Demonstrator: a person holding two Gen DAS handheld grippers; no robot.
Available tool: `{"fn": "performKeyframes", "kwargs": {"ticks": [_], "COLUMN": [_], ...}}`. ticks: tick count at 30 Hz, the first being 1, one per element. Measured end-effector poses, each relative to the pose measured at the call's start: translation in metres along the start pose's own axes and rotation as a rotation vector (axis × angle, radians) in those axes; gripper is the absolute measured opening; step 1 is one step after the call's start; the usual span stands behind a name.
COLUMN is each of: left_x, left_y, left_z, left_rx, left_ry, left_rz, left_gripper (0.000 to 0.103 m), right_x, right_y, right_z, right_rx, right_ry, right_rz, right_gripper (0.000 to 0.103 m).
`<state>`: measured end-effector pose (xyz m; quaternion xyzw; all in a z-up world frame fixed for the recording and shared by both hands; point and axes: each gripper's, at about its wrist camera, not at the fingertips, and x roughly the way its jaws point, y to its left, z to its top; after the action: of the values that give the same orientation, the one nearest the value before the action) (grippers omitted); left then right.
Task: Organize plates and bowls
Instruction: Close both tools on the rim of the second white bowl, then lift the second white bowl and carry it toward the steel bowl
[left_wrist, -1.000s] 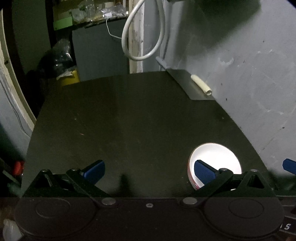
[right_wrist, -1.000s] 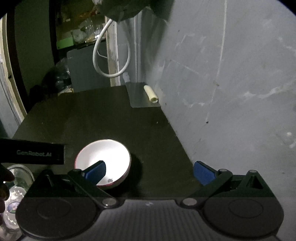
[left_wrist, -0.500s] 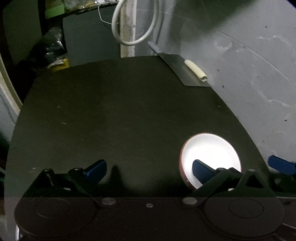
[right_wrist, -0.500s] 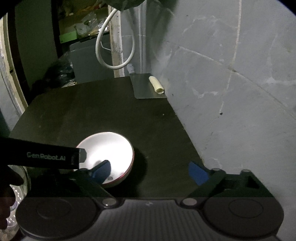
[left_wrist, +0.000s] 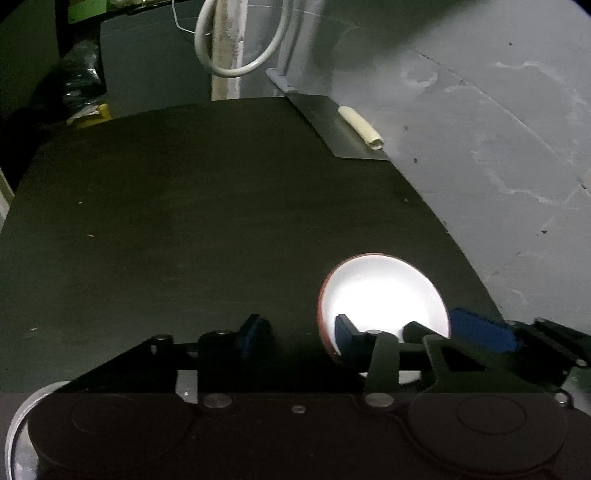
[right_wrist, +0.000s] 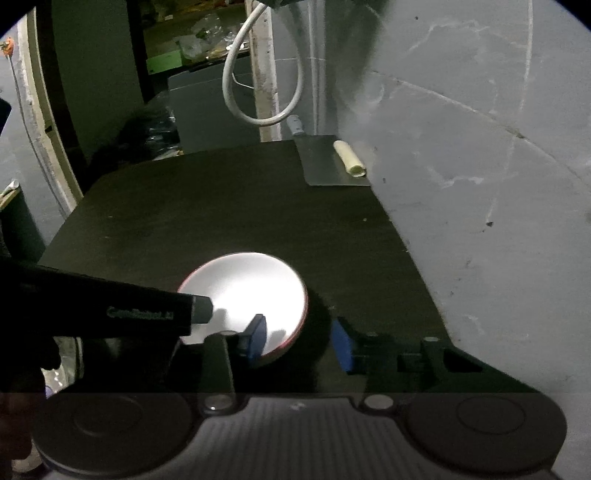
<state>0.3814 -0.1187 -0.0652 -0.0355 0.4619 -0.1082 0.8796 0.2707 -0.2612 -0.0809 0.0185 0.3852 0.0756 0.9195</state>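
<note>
A red bowl (left_wrist: 384, 291) with a bright white inside sits on the dark table (left_wrist: 184, 221) near the right wall. My left gripper (left_wrist: 299, 330) straddles the bowl's left rim, one blue pad outside it and the other inside; its jaws are closing and do not press the wall. My right gripper (right_wrist: 299, 336) straddles the right rim of the bowl (right_wrist: 251, 288) the same way, closing, with gaps on both sides. The left gripper's body (right_wrist: 110, 314) crosses the right wrist view, and one blue pad of the right gripper's fingers (left_wrist: 480, 332) shows beyond the bowl.
A metal sheet (left_wrist: 332, 125) with a cream roll (left_wrist: 362, 127) lies at the table's far right corner. The grey wall (left_wrist: 480, 147) runs along the right edge. A shiny round dish rim (left_wrist: 16, 424) shows at lower left. A white cable loop (right_wrist: 266, 92) hangs behind.
Both grippers' jaws have narrowed a lot from wide open. Both have tipped further down, and the bowl's rims now lie between the pads.
</note>
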Motion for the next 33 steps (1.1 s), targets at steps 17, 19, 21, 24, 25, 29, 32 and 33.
{"fn": "performKeyframes", "kwargs": {"ticks": [17, 19, 21, 24, 25, 29, 32, 33], "left_x": [-0.013, -0.021, -0.029, -0.044, -0.050, -0.073, -0.091, -0.097], "left_y": [-0.003, -0.003, -0.003, -0.003, -0.004, -0.005, -0.004, -0.004], "left_z": [-0.004, -0.003, -0.001, 0.000, 0.000, 0.000, -0.001, -0.002], "left_rx": [-0.039, -0.044, -0.045, -0.045, -0.044, -0.035, -0.032, -0.032], "left_ry": [-0.023, -0.048, -0.070, -0.110, -0.124, -0.175, -0.207, -0.218], "left_rz": [-0.097, -0.102, -0.109, -0.119, -0.123, -0.137, -0.152, -0.158], "left_gripper": [0.009, 0.008, 0.008, 0.008, 0.008, 0.009, 0.009, 0.009], "right_x": [-0.012, -0.020, -0.028, -0.045, -0.050, -0.073, -0.091, -0.099], "right_y": [-0.002, 0.000, 0.002, 0.006, 0.008, 0.015, 0.021, 0.024], "right_z": [0.003, 0.004, 0.006, 0.010, 0.011, 0.015, 0.016, 0.016], "right_rx": [0.034, 0.035, 0.035, 0.035, 0.035, 0.030, 0.026, 0.023], "right_ry": [-0.006, -0.026, -0.048, -0.091, -0.103, -0.153, -0.186, -0.198], "right_rz": [0.026, 0.023, 0.022, 0.019, 0.018, 0.010, 0.000, -0.004], "right_gripper": [0.014, 0.014, 0.014, 0.014, 0.014, 0.014, 0.014, 0.014]}}
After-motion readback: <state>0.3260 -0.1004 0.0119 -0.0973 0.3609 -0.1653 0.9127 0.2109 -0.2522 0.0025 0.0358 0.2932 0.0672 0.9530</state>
